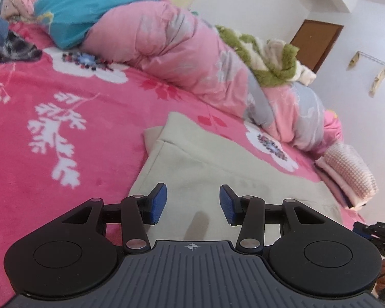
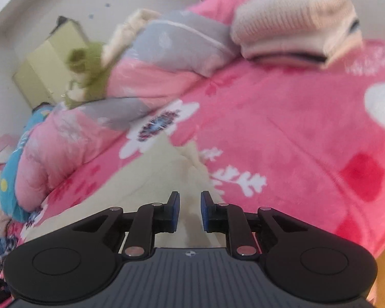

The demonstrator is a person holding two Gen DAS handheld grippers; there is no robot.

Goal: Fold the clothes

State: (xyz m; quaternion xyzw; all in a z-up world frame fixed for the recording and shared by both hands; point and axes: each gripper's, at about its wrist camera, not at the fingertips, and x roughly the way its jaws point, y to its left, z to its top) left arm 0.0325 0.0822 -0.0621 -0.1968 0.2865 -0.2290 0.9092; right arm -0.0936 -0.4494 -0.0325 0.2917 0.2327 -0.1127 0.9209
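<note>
Beige garment (image 1: pixel 218 159) lies flat on the pink floral blanket (image 1: pixel 64 133), near the rolled pink quilt (image 1: pixel 172 51). Left gripper (image 1: pixel 193 203) hangs over it, jaws spread, empty. Right gripper (image 2: pixel 190 211) above its edge, jaws narrowly parted, gripping nothing.

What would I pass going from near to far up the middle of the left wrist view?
Left tool → beige garment → pink floral blanket → pink and grey quilt → white wall.
</note>
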